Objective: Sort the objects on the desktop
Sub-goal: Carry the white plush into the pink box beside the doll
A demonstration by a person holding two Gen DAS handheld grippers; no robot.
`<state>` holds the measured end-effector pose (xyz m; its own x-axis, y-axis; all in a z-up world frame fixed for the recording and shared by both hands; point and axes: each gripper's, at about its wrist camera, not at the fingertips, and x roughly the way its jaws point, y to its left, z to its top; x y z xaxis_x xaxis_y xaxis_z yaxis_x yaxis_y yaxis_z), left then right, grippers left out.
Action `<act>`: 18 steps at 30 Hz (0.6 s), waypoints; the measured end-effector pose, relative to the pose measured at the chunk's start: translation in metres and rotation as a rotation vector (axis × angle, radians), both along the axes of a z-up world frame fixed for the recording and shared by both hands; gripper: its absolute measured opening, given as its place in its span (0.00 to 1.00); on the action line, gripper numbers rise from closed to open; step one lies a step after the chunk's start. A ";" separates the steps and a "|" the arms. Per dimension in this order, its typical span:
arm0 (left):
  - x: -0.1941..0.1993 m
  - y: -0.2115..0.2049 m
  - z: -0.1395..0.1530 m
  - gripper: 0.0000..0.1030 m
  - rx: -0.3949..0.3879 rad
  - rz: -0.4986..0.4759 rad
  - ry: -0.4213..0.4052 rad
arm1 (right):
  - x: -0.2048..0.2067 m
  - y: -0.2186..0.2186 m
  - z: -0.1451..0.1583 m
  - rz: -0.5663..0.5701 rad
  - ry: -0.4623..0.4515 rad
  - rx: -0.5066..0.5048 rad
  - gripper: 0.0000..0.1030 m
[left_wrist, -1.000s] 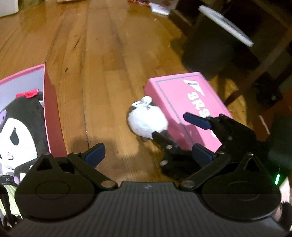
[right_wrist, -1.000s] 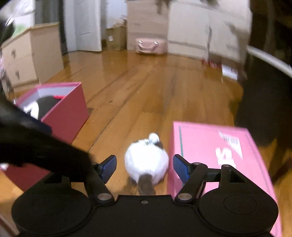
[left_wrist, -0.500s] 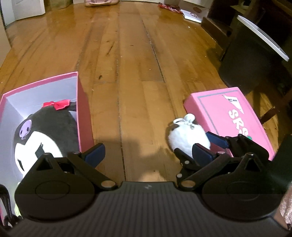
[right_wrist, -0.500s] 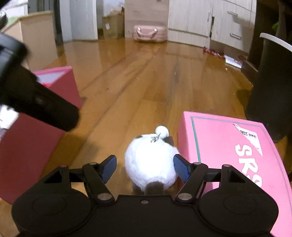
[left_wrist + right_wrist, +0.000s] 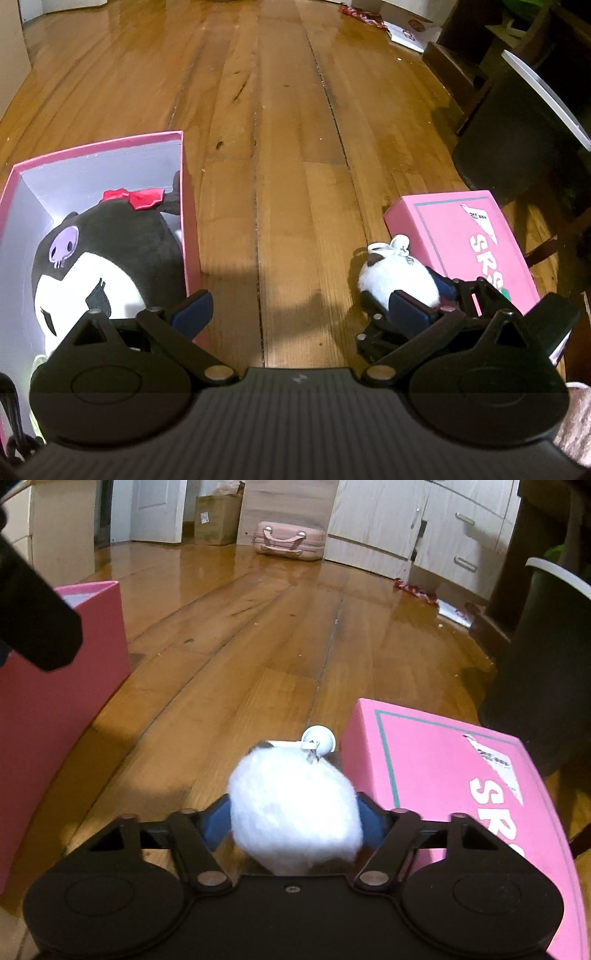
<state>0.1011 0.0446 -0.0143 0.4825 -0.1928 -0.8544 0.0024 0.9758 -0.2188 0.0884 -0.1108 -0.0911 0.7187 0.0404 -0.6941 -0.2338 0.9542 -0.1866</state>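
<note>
The small white fluffy plush ball with a white cord and bead at its top (image 5: 295, 812) sits on the glossy wooden plank floor (image 5: 258, 635), touching or nearly touching the near corner of the flat pink cardboard lid printed with white letters (image 5: 461, 775), which lies at about 3 o'clock from it. The ball looks very light and soft; its fur should compress under the pads and give plenty of friction, so slipping seems unlikely. It is not fragile. The best hold is across the widest part of the round body, not on the thin cord or bead, which would let it dangle and swing.

The right claw (image 5: 293, 821) is low over the floor, nearly level, pointing toward 12 o'clock, and its blue pads press into both flanks of the ball, so it has closed on it. From the left wrist view the same grip shows at 3 o'clock, the ball (image 5: 399, 280) pinched between blue pads.

The left claw (image 5: 295, 310) hovers higher, tilted down at the floor, its jaws spread wide and holding nothing. At its 9 o'clock stands the open pink box with a pale interior (image 5: 184, 206), and inside lies the large black-and-white plush character with a red bow and a purple skull mark (image 5: 103, 258). That box seems the likely place for the ball, though room beside the big plush looks tight.
</note>
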 end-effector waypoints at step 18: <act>-0.048 0.072 0.034 1.00 -0.063 0.116 -0.052 | -0.031 0.009 0.051 0.106 -0.058 0.371 0.62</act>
<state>0.0533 0.1168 0.0194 0.5478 -0.1855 -0.8158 -0.0972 0.9544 -0.2824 0.0571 -0.1013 -0.0402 0.7347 0.3574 -0.5767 -0.3341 0.9304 0.1510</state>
